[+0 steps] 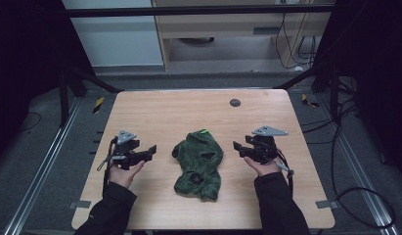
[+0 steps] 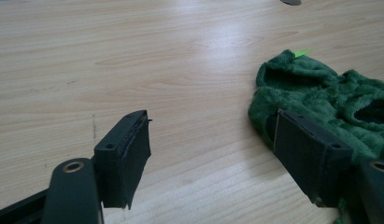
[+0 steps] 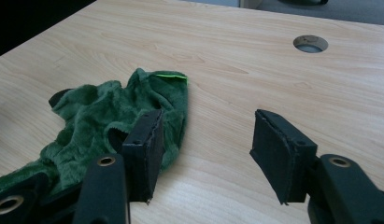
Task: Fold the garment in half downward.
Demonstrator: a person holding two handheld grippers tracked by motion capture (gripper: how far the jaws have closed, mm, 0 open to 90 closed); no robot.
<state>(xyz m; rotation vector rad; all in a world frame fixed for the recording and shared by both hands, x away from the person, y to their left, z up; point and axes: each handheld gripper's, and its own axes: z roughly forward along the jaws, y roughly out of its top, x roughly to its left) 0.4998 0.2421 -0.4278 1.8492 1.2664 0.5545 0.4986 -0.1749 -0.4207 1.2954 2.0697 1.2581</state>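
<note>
A: Fleece garment, dark green, lies crumpled on the desk, a little toward six o'clock of centre. A bright green tag sits at its twelve o'clock end, and a few openings show dark in the pile.

B: Is any of it folded or laid flat yet?

A: Not that I can judge. It looks bunched and uneven, so whatever arranging is meant seems wholly ahead.

B: And the hands?

A: Left gripper hangs at nine o'clock of the garment, right gripper at three o'clock, both pointing inward at it. In the left gripper view the jaws stand well apart with bare desk between the pads; one jaw overlaps the fleece edge, though I cannot tell if it touches. The right gripper's jaws also stand apart, clamped on nothing.

B: Any containers?

A: None on the desk. Only a round cable hole toward one o'clock of the garment, well apart from it.
</note>
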